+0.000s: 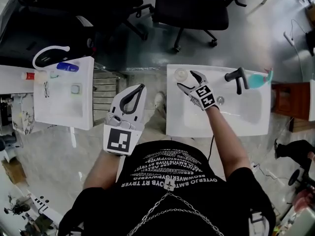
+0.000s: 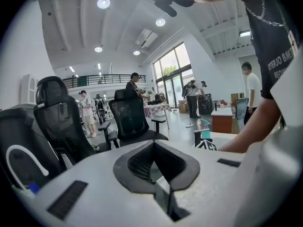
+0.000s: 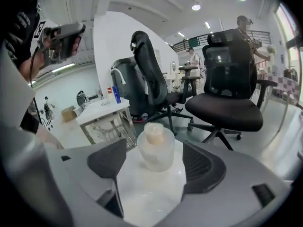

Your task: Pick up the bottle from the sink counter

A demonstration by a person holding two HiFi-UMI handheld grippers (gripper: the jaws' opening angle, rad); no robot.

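The bottle (image 1: 181,74) stands upright at the far left corner of the white sink counter (image 1: 256,119), on the flat rim left of the basin and well left of the black faucet (image 1: 236,77). The right gripper (image 1: 187,79) is reached in toward it with its jaws spread wide; in the right gripper view the bottle (image 3: 155,146) sits between the two dark pads (image 3: 203,167), just past them, with bare counter (image 3: 151,195) showing on both sides, so nothing is gripped yet. The left gripper (image 1: 141,87) hangs off the counter's left edge, over the floor, with its jaws closed together and nothing between them (image 2: 154,145). The bottle looks like a squat, translucent plastic thing with a paler cap, probably light and smooth-walled and likely to give a little under pressure. It could tip or skid on the glossy surface if one pad reaches it first. The best hold seems to be across the round body below the shoulder, not on the narrow cap, with both pads meeting it evenly and only moderate squeeze.
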